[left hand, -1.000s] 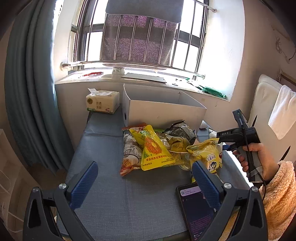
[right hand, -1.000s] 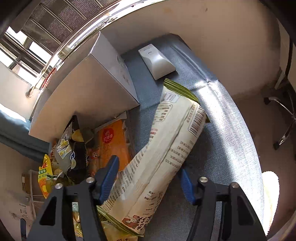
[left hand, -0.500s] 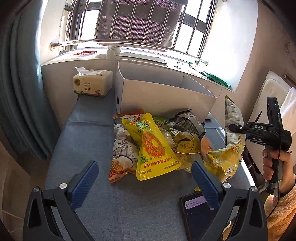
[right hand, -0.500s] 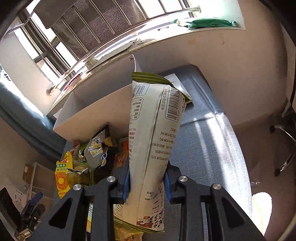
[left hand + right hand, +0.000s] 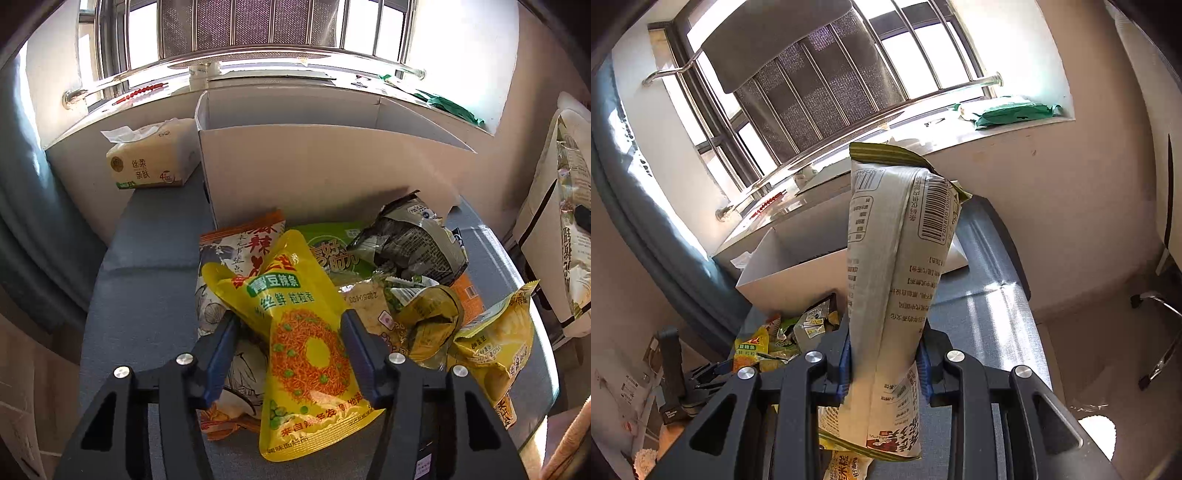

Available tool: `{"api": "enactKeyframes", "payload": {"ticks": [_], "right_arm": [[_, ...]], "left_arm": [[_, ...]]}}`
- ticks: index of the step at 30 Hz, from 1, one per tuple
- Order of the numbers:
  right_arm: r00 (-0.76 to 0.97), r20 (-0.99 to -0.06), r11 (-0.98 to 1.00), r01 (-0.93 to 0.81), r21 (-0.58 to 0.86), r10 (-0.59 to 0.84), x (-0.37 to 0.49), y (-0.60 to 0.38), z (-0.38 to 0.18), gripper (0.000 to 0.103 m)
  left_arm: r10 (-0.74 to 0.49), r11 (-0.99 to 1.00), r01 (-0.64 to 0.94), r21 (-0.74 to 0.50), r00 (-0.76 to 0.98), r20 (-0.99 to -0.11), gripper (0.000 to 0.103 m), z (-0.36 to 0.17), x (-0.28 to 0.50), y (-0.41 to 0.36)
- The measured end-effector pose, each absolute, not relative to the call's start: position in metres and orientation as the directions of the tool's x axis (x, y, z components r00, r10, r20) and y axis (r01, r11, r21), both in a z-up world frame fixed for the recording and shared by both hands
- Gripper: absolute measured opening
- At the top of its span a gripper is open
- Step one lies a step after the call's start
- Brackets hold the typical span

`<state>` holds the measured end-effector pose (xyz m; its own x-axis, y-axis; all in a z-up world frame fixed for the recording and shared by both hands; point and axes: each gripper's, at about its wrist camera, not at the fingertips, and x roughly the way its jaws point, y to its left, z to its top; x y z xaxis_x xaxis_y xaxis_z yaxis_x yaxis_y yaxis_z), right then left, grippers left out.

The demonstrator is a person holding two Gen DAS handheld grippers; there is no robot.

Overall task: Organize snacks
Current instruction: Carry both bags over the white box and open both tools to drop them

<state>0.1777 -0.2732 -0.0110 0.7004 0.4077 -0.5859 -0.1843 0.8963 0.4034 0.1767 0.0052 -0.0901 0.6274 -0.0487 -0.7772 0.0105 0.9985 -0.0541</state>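
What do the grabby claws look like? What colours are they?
Both claws look alike. The left gripper and the right gripper have black plastic frames with triangle-shaped cut-outs and round silver screws. Their fingers are flat blue pads with a fine ribbed texture. No cables or sleeves show here.

Left gripper (image 5: 288, 354) fingers parted, low; right gripper (image 5: 884, 360) fingers clamped, raised.

The left gripper (image 5: 288, 354) has black angular arms with triangular cut-outs, silver round screws and blue ribbed pads (image 5: 218, 360). The right gripper (image 5: 884, 363) is built the same (black frame, four silver screws, blue pads (image 5: 844, 369)). A fuzzy beige sleeve (image 5: 570, 450) shows at the left view's corner.
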Motion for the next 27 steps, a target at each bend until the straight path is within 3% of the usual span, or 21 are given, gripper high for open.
{"api": "enactKeyframes", "payload": {"ticks": [1,9,19,23,27], "right_arm": [[0.702,-0.58,0.894,-0.191,0.406,0.413,0.172,-0.273,-0.009,0.031],[0.67,-0.563,0.858,-0.235,0.456,0.483,0.143,-0.27,-0.016,0.031],[0.649,-0.55,0.844,-0.319,0.432,0.526,0.164,-0.241,0.001,0.031],[0.645,-0.553,0.849,-0.371,0.377,0.528,0.207,-0.211,0.023,0.031],[0.612,-0.587,0.848,-0.394,0.354,0.53,0.276,-0.172,0.037,0.031]], "left_arm": [[-0.054,0.998,0.019,-0.054,0.629,-0.776,0.042,-0.09,0.178,0.003],[-0.168,0.984,0.069,-0.165,0.678,-0.716,0.017,-0.068,0.163,0.024],[-0.171,0.979,0.074,-0.191,0.808,-0.564,0.015,-0.006,0.143,0.045],[-0.176,0.978,0.095,-0.184,0.852,-0.493,0.015,0.034,0.173,0.05],[-0.174,0.98,0.104,-0.17,0.862,-0.476,0.015,0.057,0.234,0.056]]}}
